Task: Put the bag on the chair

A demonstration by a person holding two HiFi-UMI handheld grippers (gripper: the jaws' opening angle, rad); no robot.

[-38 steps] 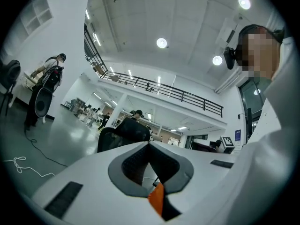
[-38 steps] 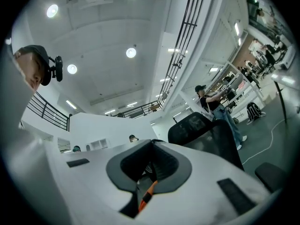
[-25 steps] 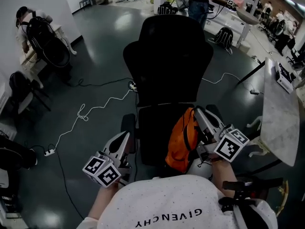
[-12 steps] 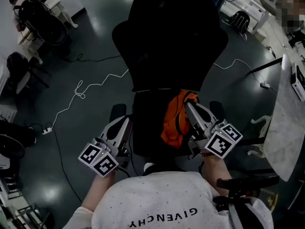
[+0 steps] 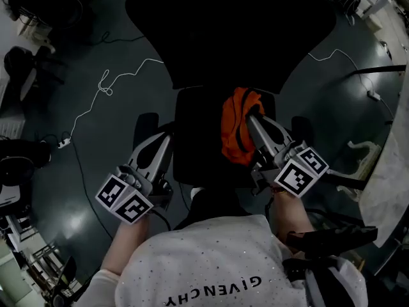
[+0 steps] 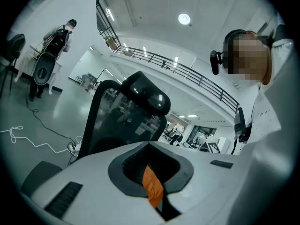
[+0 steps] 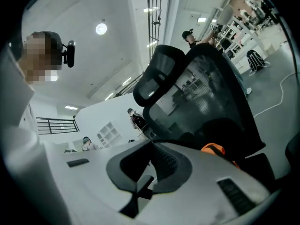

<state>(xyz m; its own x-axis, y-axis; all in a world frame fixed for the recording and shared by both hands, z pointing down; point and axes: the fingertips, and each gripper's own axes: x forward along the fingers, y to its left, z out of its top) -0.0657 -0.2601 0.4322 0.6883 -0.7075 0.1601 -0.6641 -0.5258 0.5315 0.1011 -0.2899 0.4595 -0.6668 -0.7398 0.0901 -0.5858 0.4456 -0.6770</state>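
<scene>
The black office chair (image 5: 230,31) fills the top of the head view, its seat (image 5: 195,139) just in front of me. An orange bag (image 5: 235,130) with dark straps hangs over the seat's right half, close to the backrest. My right gripper (image 5: 252,117) is shut on the bag's top. In the right gripper view the jaws (image 7: 151,143) are closed and the bag (image 7: 213,149) shows to their right, before the chair (image 7: 211,93). My left gripper (image 5: 167,139) is at the seat's left edge, apart from the bag. Its jaws (image 6: 150,145) are shut, pointing at the chair (image 6: 122,121).
A white cable (image 5: 121,75) snakes over the dark floor to a power strip (image 5: 62,143) on the left. Another cable (image 5: 339,56) lies at the right. A white table (image 5: 390,190) stands at the right edge. A person (image 6: 58,34) stands far off on the left.
The right gripper has carried the bag forward over the seat toward the backrest. The left gripper has moved forward beside the seat. The chair now looms closer in the head view.
</scene>
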